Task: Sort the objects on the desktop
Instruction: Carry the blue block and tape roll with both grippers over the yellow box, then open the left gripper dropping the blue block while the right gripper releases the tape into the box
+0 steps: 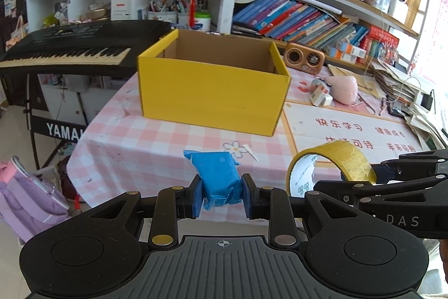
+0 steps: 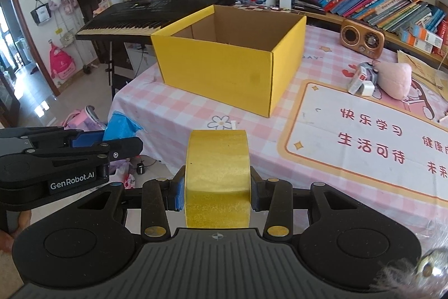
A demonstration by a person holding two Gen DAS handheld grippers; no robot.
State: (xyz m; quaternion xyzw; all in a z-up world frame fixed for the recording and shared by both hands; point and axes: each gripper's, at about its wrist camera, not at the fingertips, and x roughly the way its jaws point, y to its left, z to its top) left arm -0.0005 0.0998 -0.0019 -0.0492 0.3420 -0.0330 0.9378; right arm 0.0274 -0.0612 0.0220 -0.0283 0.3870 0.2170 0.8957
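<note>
Yellow cardboard box (image 1: 212, 91), open-topped, its visible interior bare.

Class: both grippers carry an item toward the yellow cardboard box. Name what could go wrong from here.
1. The left gripper pinches the soft blue plastic packet only at its lower end; it may slip out.
2. The right gripper holds the yellow tape roll close beside the left; they may collide over the yellow cardboard box.

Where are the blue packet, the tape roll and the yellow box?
blue packet (image 1: 221, 181), left wrist view, its middle.
tape roll (image 2: 217, 175), right wrist view, its outer band.
yellow box (image 1: 210, 97), left wrist view, its front wall.
</note>
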